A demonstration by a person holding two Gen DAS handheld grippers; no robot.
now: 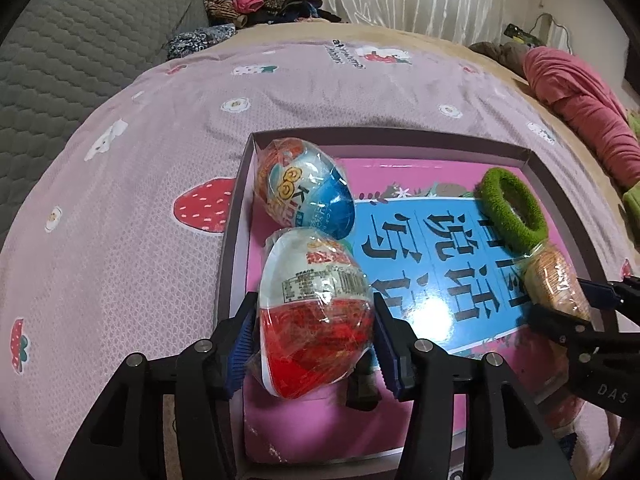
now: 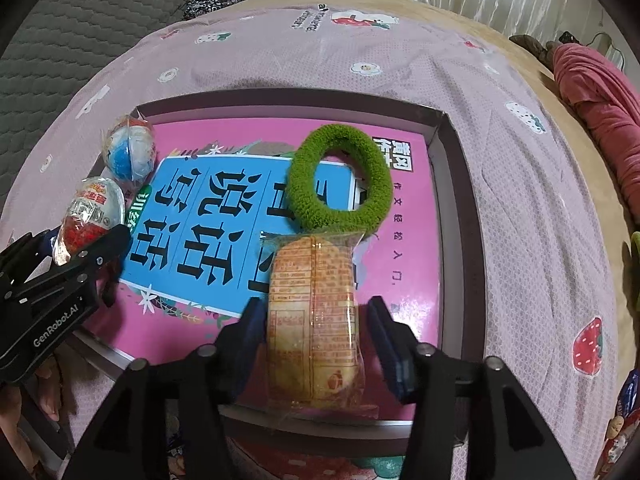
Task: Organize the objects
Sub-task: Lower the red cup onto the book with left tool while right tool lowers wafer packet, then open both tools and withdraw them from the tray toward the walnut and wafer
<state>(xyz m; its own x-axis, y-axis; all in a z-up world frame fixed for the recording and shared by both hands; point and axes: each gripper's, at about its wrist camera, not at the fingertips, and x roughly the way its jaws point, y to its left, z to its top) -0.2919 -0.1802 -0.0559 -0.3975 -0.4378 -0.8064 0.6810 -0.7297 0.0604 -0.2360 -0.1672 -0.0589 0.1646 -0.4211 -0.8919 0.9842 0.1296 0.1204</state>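
Left gripper [image 1: 314, 344] jaws stand just apart around the red-and-white egg [image 1: 314, 316], right gripper [image 2: 316, 344] jaws apart flanking the wrapped biscuit pack [image 2: 314, 320], both items resting in the box [image 2: 456, 200], long axes pointing away between the jaws.

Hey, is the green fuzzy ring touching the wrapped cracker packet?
Touching. The right wrist view shows the green fuzzy ring overlapping the top edge of the wrapped cracker packet, no gap.
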